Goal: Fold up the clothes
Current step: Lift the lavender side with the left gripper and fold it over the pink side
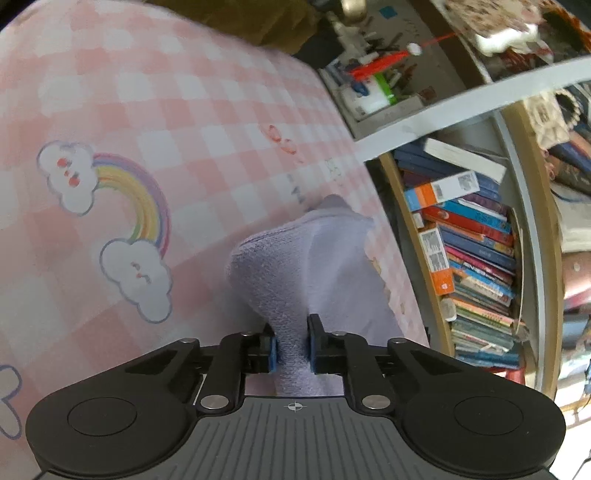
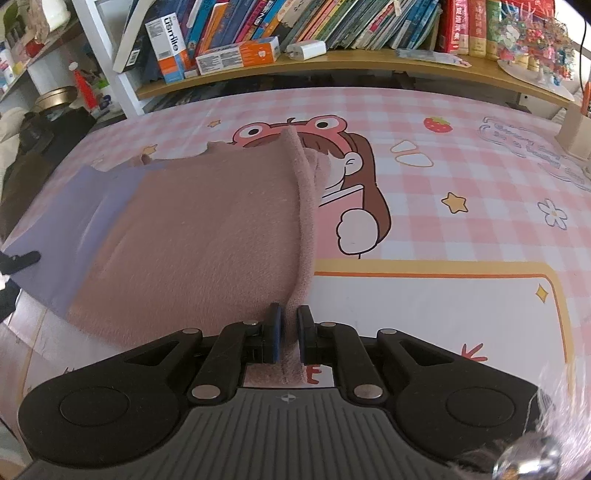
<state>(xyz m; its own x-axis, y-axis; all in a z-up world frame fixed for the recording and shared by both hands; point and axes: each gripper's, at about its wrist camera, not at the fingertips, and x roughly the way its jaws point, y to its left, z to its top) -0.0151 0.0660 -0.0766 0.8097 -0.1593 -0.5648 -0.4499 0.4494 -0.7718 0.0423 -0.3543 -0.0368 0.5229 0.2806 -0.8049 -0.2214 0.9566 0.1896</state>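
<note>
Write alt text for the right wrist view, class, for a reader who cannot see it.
The right gripper is shut on the edge of a fuzzy pink garment that overlaps a lilac cloth on a pink checked cartoon-print cover. Behind, a wooden shelf holds a row of books.

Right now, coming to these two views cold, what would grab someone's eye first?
The fuzzy pink garment spread over the left of the cartoon-print pink checked sheet, its edge pinched in the right gripper. In the left view, the left gripper is clamped on a bunched lavender fleece fold beside a rainbow print. Crowded bookshelves run behind the bed.
</note>
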